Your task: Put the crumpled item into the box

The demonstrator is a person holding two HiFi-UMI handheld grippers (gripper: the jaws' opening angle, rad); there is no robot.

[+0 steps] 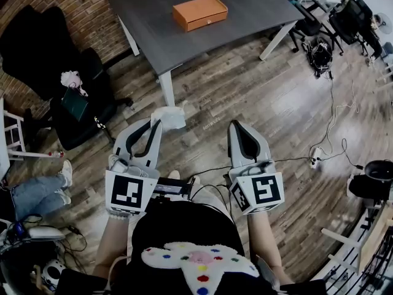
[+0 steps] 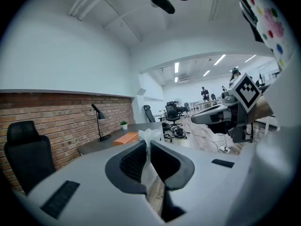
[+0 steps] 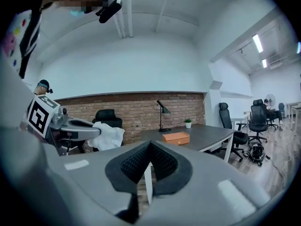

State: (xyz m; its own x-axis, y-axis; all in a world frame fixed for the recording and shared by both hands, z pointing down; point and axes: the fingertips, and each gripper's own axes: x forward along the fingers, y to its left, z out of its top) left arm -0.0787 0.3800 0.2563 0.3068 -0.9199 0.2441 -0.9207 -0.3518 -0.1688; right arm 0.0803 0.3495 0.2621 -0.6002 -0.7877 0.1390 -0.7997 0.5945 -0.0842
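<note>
The left gripper (image 1: 161, 121) has its jaws clamped on the crumpled white item (image 1: 170, 116), which bulges out past their tips. The orange box (image 1: 199, 12) lies ahead and well apart on the grey tabletop (image 1: 252, 5), its long side across the line of approach. The right gripper (image 1: 237, 128), jaws together and empty, is alongside and no nearer the box.

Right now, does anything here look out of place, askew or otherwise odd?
Nothing is spilled or damaged. The orange box on the grey table looks closed, while the left gripper clamps the crumpled white item. Loose cables trail across the floor.
</note>
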